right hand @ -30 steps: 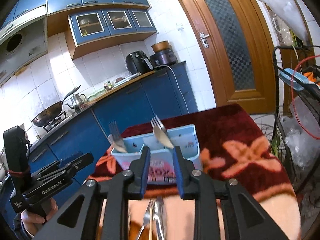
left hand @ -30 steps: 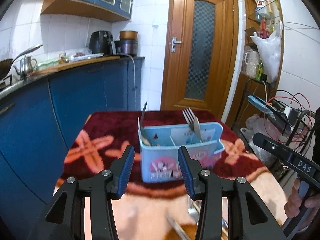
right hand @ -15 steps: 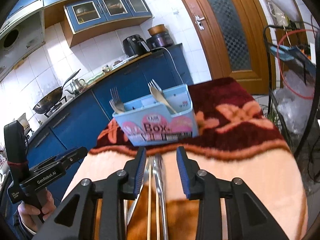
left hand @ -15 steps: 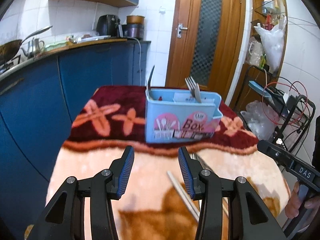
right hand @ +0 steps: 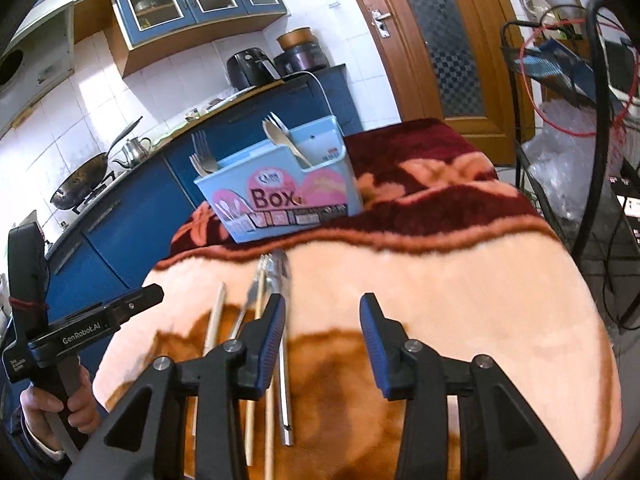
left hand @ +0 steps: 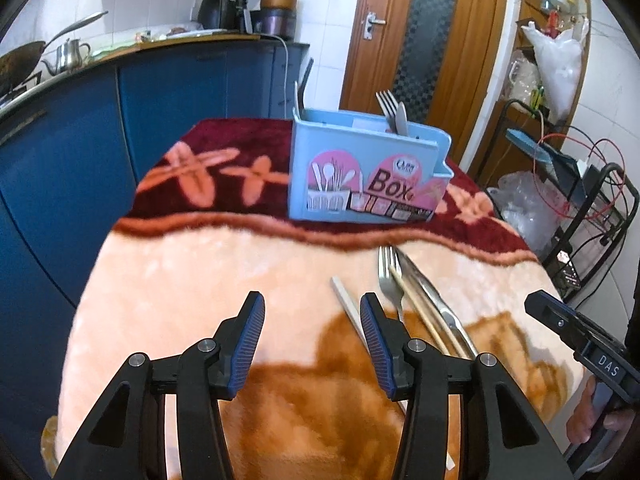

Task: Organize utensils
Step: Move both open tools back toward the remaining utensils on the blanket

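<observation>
My left gripper (left hand: pixel 311 320) hangs released, jaws spread, nothing between them. My right gripper (right hand: pixel 322 322) likewise spread and empty. Light-blue plastic utensil box with pink "Box" label (left hand: pixel 366 178) stands at 12 o'clock on the peach-and-maroon fleece blanket (left hand: pixel 200 280), forks upright inside. Loose steel fork (left hand: pixel 387 276), wooden chopsticks (left hand: pixel 416 304) and steel knife (left hand: pixel 430 294) lie at 1 o'clock, just beside the left gripper's right finger.

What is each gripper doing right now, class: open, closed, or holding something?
Left gripper: open, holding nothing, above the blanket.
Right gripper: open, holding nothing, just right of the loose cutlery.
</observation>
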Demonstrator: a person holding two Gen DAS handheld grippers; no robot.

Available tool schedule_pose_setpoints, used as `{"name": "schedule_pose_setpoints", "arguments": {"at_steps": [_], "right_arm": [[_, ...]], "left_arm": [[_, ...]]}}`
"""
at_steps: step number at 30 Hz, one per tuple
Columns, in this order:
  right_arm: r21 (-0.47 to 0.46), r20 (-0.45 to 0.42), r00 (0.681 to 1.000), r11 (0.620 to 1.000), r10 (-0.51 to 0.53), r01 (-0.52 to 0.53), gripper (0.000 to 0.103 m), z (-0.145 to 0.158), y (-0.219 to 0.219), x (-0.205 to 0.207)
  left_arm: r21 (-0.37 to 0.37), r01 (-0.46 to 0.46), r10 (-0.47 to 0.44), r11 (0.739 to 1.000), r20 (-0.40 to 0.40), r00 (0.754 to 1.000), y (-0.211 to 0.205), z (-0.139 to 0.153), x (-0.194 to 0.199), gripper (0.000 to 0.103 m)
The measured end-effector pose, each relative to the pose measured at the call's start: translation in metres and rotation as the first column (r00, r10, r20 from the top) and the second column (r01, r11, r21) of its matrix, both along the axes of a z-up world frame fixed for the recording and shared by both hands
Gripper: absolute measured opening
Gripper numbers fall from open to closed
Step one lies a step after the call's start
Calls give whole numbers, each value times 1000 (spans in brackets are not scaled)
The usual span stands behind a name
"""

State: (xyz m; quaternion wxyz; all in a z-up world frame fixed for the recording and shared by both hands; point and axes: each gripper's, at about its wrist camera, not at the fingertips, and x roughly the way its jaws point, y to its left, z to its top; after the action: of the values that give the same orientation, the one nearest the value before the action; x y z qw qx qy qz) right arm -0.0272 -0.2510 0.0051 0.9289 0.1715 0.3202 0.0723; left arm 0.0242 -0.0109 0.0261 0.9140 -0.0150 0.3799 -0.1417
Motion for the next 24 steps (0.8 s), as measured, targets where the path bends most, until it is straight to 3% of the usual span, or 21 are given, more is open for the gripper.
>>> {"name": "schedule_pose_setpoints", "arguments": {"at_steps": [9, 20, 24], "right_arm": [[32, -47, 999, 999, -12, 14, 43, -19, -10, 1], [43, -45, 999, 999, -15, 17, 44, -22, -15, -1], [46, -46, 999, 999, -16, 19, 44, -23, -16, -1]], "left_arm": [[10, 27, -26, 1000, -72, 997, -17, -18, 7, 51], [41, 36, -29, 999, -160, 987, -31, -42, 19, 51], [18, 35, -31, 999, -173, 984, -30, -45, 26, 51]]}}
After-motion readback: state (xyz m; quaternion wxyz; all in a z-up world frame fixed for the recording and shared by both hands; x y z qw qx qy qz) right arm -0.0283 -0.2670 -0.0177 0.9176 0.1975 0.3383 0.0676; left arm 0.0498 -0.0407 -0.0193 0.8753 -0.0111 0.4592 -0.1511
